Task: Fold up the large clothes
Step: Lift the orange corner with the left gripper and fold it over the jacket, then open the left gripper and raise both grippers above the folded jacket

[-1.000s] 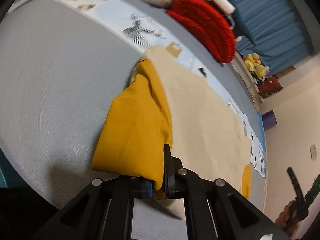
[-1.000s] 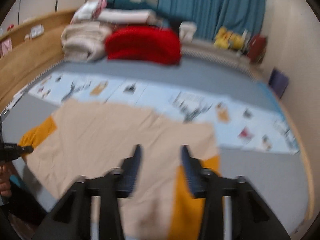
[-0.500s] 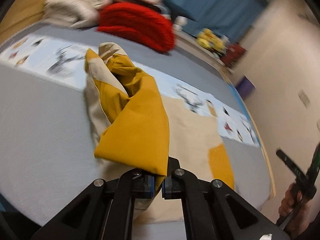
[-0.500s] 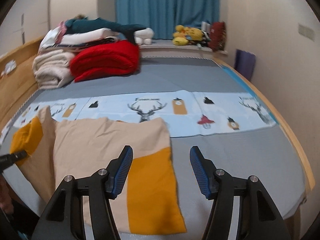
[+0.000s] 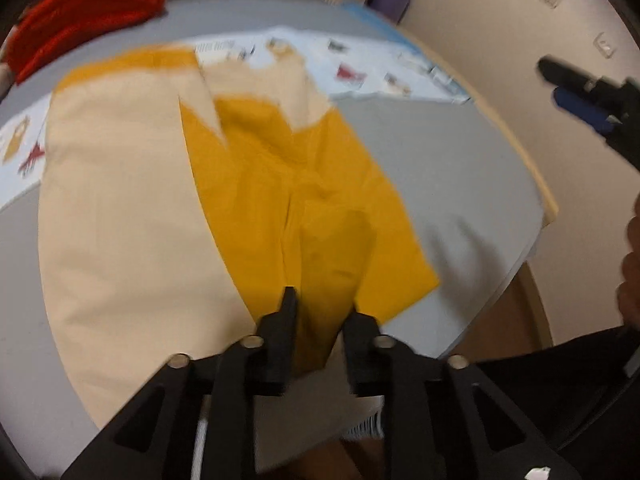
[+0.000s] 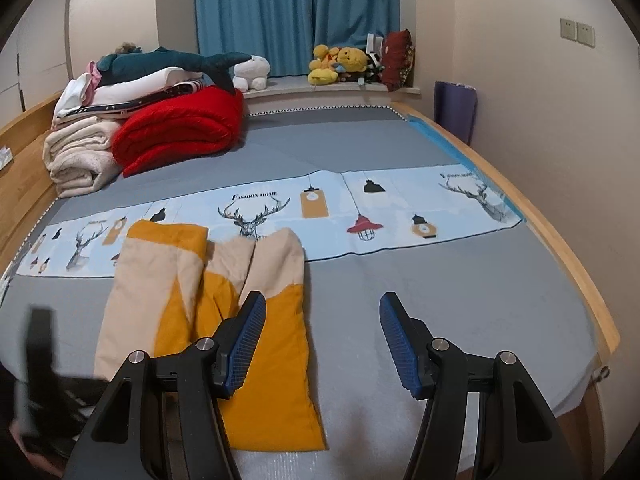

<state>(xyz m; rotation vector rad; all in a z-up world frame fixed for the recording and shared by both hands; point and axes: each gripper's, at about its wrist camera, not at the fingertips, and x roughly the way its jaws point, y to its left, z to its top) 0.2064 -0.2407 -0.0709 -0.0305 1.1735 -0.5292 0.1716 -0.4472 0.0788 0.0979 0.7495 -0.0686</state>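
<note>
Opening left gripper (image 5: 320, 304) with garment (image 5: 296, 200) fold between jaws, right gripper (image 6: 322, 312) spread, empty.

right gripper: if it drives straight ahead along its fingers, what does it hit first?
Probably bare grey bedsheet. The right gripper is open and empty, and the beige-and-yellow garment lies just left of its line. Depth is hard to judge through the fisheye.

I can read "FASHION HOME" above the deer head printed on the pale blue cloth strip (image 6: 280, 208) across my bed (image 6: 440, 300); a second caption farther right is too small.
</note>
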